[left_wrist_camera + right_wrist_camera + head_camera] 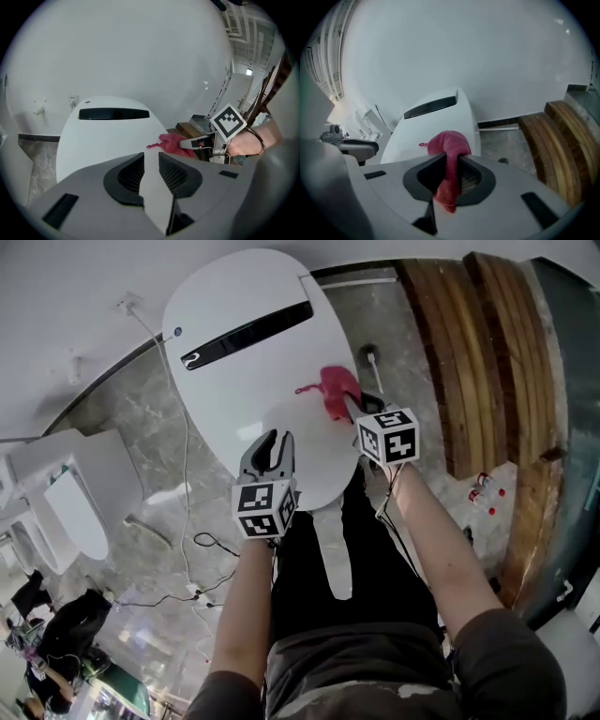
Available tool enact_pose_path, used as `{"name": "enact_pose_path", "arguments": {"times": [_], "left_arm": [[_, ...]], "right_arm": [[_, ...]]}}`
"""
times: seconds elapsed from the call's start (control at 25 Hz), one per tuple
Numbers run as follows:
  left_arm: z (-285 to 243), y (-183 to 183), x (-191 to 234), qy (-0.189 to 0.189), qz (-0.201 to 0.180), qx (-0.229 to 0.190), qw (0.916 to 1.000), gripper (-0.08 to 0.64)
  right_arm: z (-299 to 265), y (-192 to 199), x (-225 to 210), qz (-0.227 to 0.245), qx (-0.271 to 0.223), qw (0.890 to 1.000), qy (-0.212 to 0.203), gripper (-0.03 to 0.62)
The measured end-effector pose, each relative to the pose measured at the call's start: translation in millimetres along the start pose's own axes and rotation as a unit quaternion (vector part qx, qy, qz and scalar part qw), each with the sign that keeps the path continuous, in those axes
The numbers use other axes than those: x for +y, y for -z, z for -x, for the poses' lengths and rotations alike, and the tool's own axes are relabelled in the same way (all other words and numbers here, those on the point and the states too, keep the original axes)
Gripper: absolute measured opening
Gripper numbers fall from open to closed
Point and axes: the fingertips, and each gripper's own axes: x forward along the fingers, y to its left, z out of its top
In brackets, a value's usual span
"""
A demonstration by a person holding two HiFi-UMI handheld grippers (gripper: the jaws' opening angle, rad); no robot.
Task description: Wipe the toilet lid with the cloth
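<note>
Bright, even indoor light; soft shadows; strong fisheye bending; black corners in both gripper views.

The bare left forearm (246,606) and right forearm (436,549) reach forward side by side, each hand carrying grey tongs angled downward. The left tongs (273,442) hold their jaws slightly apart with nothing between them. The right tongs (350,409), a little farther forward, are clamped on a pink terry cloth (333,388) that hangs through the jaws.

Grey marble floor (122,418), wooden planks (469,352) at right, white cable (185,456) trailing across floor, another white toilet (80,512) at left, red-capped bottles (483,486) beside planks
</note>
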Motion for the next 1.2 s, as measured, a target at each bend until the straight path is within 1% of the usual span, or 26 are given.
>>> {"name": "enact_pose_path", "arguments": {"times": [0.12,0.24,0.32,0.44,0.6,0.72,0.8,0.92,1.04,1.12,1.2], "left_arm": [[-14,5,-37,0.012,-0.005,0.005,0.9999,0.11],[-19,12,-61,0.018,-0.008,0.008,0.9998,0.11],[-18,19,-67,0.02,-0.011,0.011,0.9997,0.11],[-11,31,-54,0.013,-0.012,0.017,0.9997,0.111],[13,43,-24,-0.001,-0.007,0.016,0.9998,0.11],[40,48,9,-0.012,0.0,0.01,0.9999,0.11],[60,56,36,-0.02,-0.001,0.013,0.9997,0.11],[88,71,77,-0.027,-0.014,0.028,0.9991,0.11],[109,78,110,-0.028,-0.006,0.031,0.9991,0.11],[119,81,127,-0.028,-0.004,0.033,0.9991,0.11],[125,83,141,-0.029,-0.001,0.031,0.9991,0.112]], "right_arm": [[14,9,-38,-0.008,-0.003,1.0,0.01,0.049],[21,20,-57,-0.01,-0.003,1.0,0.013,0.049],[24,25,-60,-0.012,-0.007,1.0,0.014,0.049],[27,22,-47,-0.011,-0.017,1.0,0.011,0.049],[37,21,6,-0.01,-0.025,1.0,-0.014,0.049],[33,27,62,-0.002,-0.028,0.999,-0.038,0.049],[23,34,105,0.009,-0.025,0.998,-0.054,0.049],[5,51,172,0.024,-0.014,0.997,-0.079,0.049],[-12,68,227,0.029,0.002,0.995,-0.097,0.049],[-23,77,256,0.031,0.011,0.994,-0.106,0.049],[-33,85,275,0.032,0.021,0.993,-0.109,0.049]]}}
